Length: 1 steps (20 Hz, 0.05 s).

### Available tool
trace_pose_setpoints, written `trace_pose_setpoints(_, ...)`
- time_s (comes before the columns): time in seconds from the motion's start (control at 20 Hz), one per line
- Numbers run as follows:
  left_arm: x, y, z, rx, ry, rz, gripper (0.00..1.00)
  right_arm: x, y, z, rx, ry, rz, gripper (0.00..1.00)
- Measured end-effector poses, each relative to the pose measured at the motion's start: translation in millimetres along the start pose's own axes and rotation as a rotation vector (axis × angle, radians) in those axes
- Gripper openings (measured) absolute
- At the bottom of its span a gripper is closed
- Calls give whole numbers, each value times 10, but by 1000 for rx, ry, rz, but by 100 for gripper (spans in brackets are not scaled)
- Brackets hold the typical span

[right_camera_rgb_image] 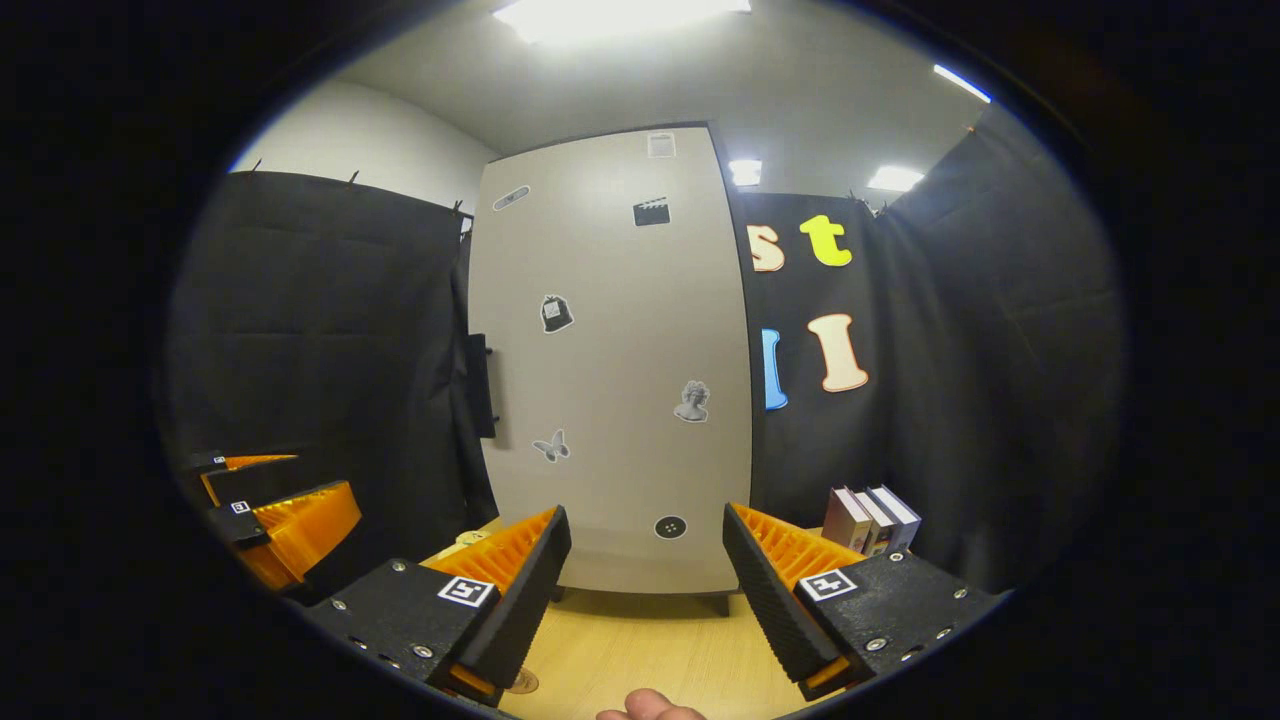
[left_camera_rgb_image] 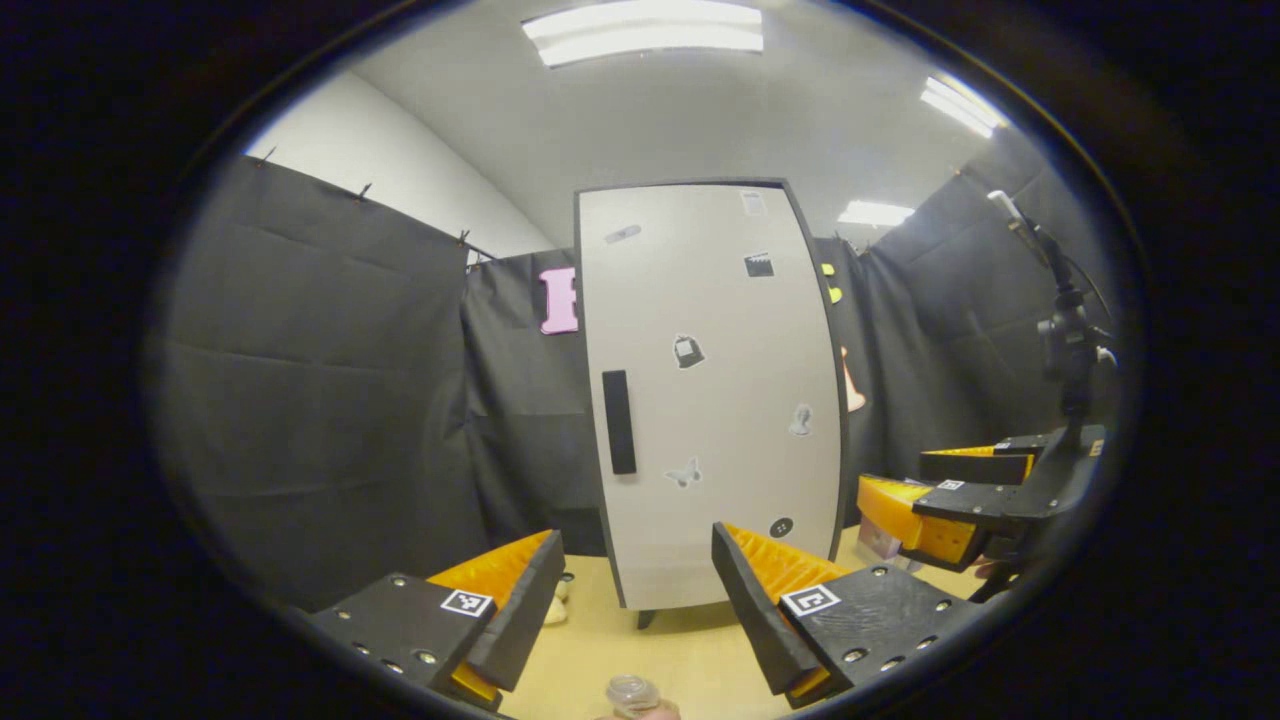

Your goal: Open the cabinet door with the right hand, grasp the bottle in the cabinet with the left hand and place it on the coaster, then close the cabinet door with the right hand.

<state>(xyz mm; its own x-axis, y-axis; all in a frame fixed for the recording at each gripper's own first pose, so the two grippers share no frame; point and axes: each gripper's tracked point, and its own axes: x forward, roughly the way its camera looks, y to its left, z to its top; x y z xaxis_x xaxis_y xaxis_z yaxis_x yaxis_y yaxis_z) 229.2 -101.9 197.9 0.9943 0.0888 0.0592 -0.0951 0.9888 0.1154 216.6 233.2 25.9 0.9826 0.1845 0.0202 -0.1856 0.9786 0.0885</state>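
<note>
Left gripper spread wide, nothing between the fingers — cabinet door shut straight ahead, its dark handle above the left finger. Bottle cap low between the fingers, at the bottom edge on the wooden table. Right gripper likewise spread and empty, facing the same door. Books standing just beyond its right finger; the other gripper far off past its left finger.
</note>
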Motion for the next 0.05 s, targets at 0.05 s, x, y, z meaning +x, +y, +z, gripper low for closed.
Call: trace_pose_setpoints(0.05, -10, -9, 13, 1, -2, -1, 87, -3, -9, 0, 2, 0, -1, 95)
